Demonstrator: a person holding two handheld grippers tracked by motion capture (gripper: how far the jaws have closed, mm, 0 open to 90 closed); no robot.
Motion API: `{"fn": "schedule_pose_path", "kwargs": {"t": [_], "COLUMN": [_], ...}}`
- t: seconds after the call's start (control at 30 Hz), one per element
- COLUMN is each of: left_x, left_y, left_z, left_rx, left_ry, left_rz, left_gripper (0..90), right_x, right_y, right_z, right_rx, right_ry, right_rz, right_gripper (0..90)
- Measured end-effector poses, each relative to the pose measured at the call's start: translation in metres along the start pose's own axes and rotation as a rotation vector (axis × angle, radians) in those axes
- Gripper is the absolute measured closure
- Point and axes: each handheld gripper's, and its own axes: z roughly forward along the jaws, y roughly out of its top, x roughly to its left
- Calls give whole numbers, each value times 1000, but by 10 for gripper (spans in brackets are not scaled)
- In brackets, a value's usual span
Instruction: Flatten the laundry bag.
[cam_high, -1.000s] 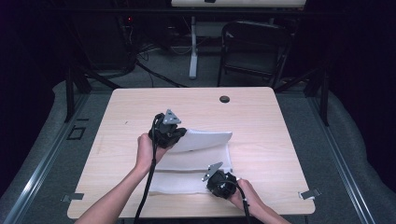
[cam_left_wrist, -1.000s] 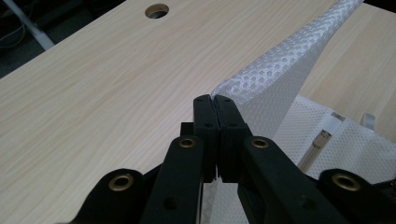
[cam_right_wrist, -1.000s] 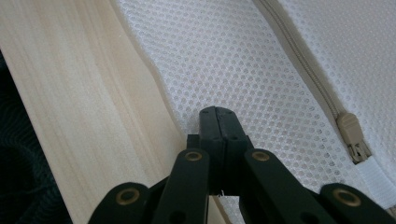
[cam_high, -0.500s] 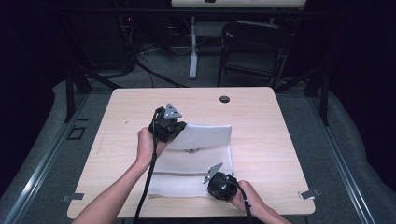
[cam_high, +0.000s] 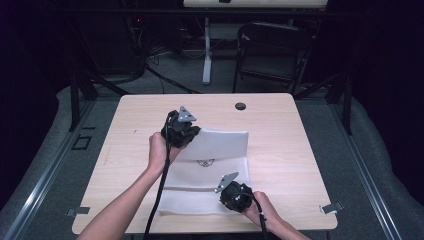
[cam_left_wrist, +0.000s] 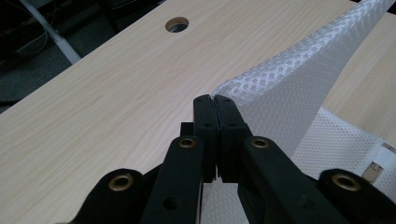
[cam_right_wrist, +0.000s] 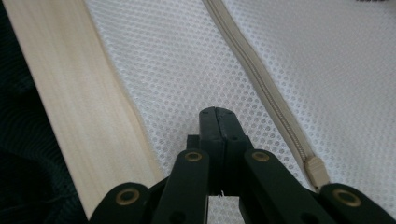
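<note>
A white mesh bag (cam_high: 210, 170) is spread on the pale wooden table (cam_high: 300, 150), a bit toward the near side. The bag is made of net cloth with many tiny holes. A small dark mark (cam_high: 205, 162) is seen near the middle of it.

The left hand-held gripper (cam_high: 192, 132) is clenched on the far left corner of the bag. In the left gripper view, the two black jaws are pressed together, and the edge of the net cloth (cam_left_wrist: 299, 93) is pinched between them. That corner is lifted off the table, so the far part of the bag is folded up and over toward the near side. The rest of the bag is left lying flat.

The right hand-held gripper (cam_high: 231, 192) is held low over the near edge of the bag. Its jaws are squeezed tight too. In the right gripper view, the net cloth (cam_right_wrist: 187, 70) is seen right under the closed tips, with a strip of table (cam_right_wrist: 70, 107) beside it. Whether any cloth is caught between those jaws cannot be told. A beige zipper (cam_right_wrist: 261, 88) is seen running across the bag, and its pull (cam_right_wrist: 317, 172) is beside the right jaw.

A round hole (cam_high: 240, 106) is cut in the table near the far edge, well apart from the bag. A dark chair (cam_high: 272, 55) is seen on the floor behind the table.
</note>
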Motion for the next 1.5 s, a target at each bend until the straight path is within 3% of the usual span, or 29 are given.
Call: {"fn": "schedule_pose_path", "kwargs": {"t": [0.13, 0.8, 1.2, 1.5], "left_x": [1, 21, 32, 40], "left_y": [3, 15, 11, 6], "left_z": [2, 13, 33, 48], "left_rx": [-4, -15, 6, 24], "left_ry": [6, 68, 114, 145], "left_rz": [-7, -38, -74, -110], "left_gripper": [889, 888, 886, 879], "right_x": [0, 6, 8, 8], "right_y": [-4, -7, -6, -7], "right_z": [7, 3, 2, 3], "right_rx": [29, 69, 84, 69], "right_ry": [-7, 105, 110, 115], "right_rz": [-10, 7, -30, -16], "right_gripper": [900, 900, 900, 900]}}
